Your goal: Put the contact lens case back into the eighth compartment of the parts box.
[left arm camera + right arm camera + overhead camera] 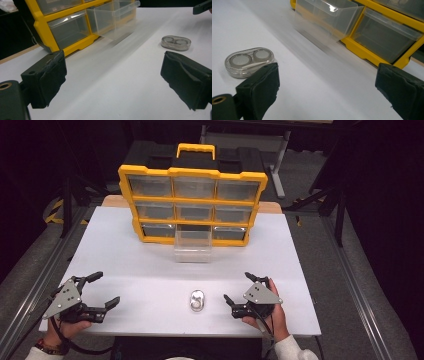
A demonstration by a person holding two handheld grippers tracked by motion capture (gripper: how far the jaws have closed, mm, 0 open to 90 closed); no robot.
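Lens case (197, 301): lying flat on the table (125, 270), between both claws, just left of the right claw (239, 290).
Right claw: spread wide, nothing held.
Left claw (106, 289): spread wide, nothing held.
Open drawer (193, 245): well beyond claws.
Risk: smooth, low case judged liable to slip from a shallow pinch.

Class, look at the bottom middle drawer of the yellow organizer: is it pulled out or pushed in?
Pulled out. The clear drawer juts forward from the yellow organizer onto the table, while its neighbours sit flush.

White table (125, 250) across the middle of the frame, wooden board edge (114, 200) showing behind it. Grey floor (345, 285) at both sides, metal rails (357, 290) running along the table. Grey metal stand (280, 155) at the top. Dark surroundings, upper corners black.
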